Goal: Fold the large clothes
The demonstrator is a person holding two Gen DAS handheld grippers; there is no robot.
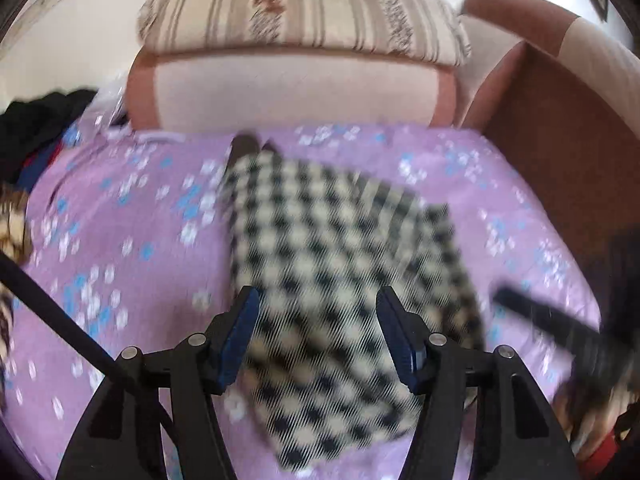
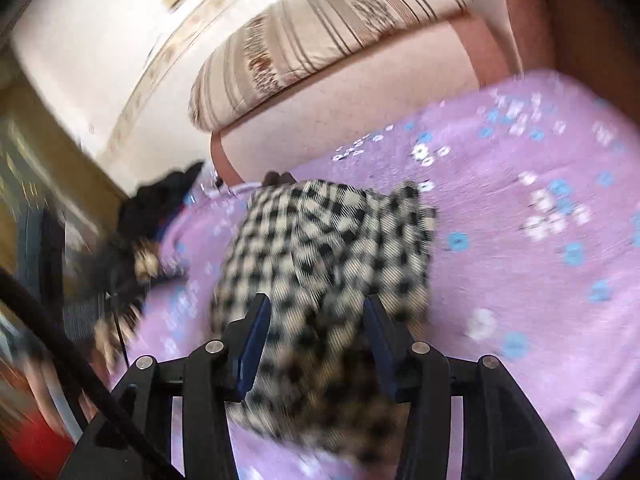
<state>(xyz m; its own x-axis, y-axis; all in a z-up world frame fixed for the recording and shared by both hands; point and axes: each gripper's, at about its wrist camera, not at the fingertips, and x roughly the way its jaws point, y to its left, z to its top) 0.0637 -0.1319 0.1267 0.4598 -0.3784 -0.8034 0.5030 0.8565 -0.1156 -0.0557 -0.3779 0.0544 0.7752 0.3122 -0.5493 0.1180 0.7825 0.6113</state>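
**Checked garment down on the bed, both hand-held grippers released**

Here's the checked garment point(image 1: 340, 280), a black-and-cream houndstooth piece, woolly-looking, lying folded into a rough oblong in the middle of the bed, with a dark collar or lining peeking out at its 12 o'clock end. In the right wrist view the same cloth point(image 2: 328, 248) looks rumpled, with a fold running down its length.

The left hand-held gripper point(image 1: 318, 336) hangs over the near end of the garment, jaws parted, blue pads well apart, nothing clamped between them; whether the tips brush the cloth, I can't tell through the blur. The right hand-held gripper point(image 2: 314, 338) is the same story: jaws apart, cloth showing in the gap, no pinch on it. Both grips are released.

Out from there, the purple bedspread point(image 1: 120, 248) is smooth cotton scattered with white and blue flowers. At 12 o'clock sits a pink-and-cream bolster cushion point(image 1: 292, 96), and on top of it a striped pillow point(image 1: 300, 8) in beige and brown. At 9 to 10 o'clock there's a heap of dark clothes point(image 1: 44, 120) at the bed's edge. At 2 o'clock stands a brown wooden side panel point(image 1: 560, 152). A pale wall point(image 2: 92, 60) rises behind, seen from the right wrist.
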